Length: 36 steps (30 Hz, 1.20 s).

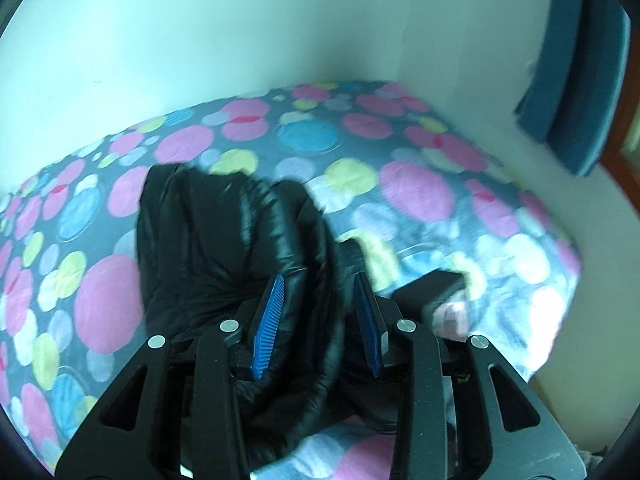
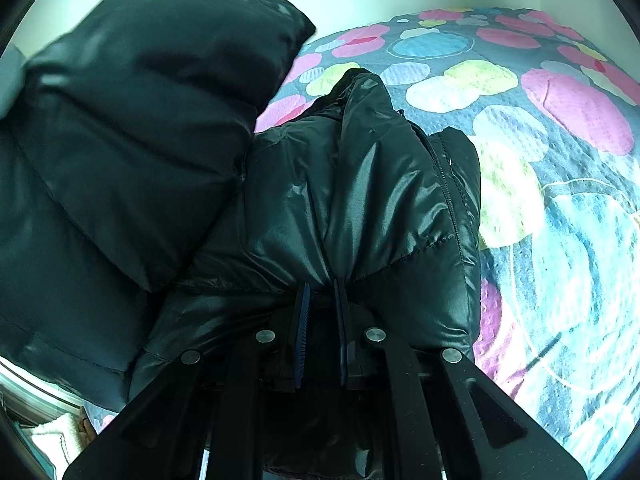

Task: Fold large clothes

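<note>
Both grippers were mid-fold on the black puffer jacket (image 2: 360, 208) bunched on the dotted bedspread (image 2: 560, 160): right gripper (image 2: 321, 292) pinched the fabric just ahead of it, left gripper (image 1: 320, 284) gaped around a ridge, so clamping looked next.

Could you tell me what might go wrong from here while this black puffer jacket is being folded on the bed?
The right claw pinches only a small bunch of the slick jacket, so it could slip free. The left claw is open around a fold, gripping nothing, so that side may sag and undo the fold.
</note>
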Each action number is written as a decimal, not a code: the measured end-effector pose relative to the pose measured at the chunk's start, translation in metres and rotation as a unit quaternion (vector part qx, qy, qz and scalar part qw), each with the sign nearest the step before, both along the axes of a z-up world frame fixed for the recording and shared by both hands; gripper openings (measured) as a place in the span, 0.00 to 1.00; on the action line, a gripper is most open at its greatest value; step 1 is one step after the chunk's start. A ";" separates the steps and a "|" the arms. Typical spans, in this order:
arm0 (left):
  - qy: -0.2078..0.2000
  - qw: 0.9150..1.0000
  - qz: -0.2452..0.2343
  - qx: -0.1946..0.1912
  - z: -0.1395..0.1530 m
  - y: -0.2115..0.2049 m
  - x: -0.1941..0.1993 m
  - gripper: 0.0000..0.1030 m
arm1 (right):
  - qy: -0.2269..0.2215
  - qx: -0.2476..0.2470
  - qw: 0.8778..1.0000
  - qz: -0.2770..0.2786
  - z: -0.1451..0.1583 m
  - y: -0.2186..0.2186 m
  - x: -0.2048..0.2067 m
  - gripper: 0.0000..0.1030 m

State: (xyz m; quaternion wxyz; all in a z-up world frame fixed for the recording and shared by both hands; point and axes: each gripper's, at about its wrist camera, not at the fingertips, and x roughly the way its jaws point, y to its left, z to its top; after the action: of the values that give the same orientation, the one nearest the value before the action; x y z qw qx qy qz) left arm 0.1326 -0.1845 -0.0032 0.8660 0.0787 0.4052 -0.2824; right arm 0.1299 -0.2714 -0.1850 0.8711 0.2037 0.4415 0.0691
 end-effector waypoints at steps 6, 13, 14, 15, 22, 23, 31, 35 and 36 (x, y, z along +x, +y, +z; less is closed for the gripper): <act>-0.057 0.998 0.002 -0.026 0.040 0.021 -0.014 0.36 | -0.001 -0.002 1.000 0.000 0.001 0.000 0.000 0.10; -0.094 0.990 0.107 -0.014 0.049 0.091 0.006 0.44 | 0.000 -0.002 1.000 -0.001 0.000 0.000 -0.001 0.10; -0.080 0.989 0.124 -0.013 0.040 0.103 0.014 0.44 | -0.001 -0.001 1.000 -0.001 0.000 0.000 -0.001 0.10; -0.070 0.989 0.131 -0.015 0.033 0.109 0.018 0.44 | 0.000 -0.002 1.000 -0.001 0.000 0.000 -0.001 0.10; 0.000 0.989 0.144 -0.033 -0.027 0.129 0.037 0.44 | 0.002 -0.008 1.000 -0.003 0.001 0.002 -0.002 0.10; 0.006 0.989 0.143 -0.044 -0.031 0.132 0.037 0.44 | 0.002 -0.009 1.000 -0.003 0.001 0.003 -0.002 0.10; 0.036 0.993 0.097 -0.060 -0.050 0.105 0.035 0.42 | 0.005 -0.007 1.000 -0.004 0.003 0.005 0.001 0.10; 0.043 0.993 0.092 -0.060 -0.056 0.097 0.037 0.42 | 0.007 -0.008 1.000 -0.006 0.005 0.005 0.001 0.10; 0.045 0.993 0.091 -0.060 -0.057 0.097 0.038 0.42 | 0.007 -0.007 1.000 -0.007 0.005 0.005 0.001 0.10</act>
State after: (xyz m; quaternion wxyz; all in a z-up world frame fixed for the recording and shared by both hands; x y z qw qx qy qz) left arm 0.1705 -0.0870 -0.0598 0.8724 -0.0237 0.4311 -0.2292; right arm 0.1311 -0.2665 -0.1797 0.8697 0.2016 0.4467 0.0585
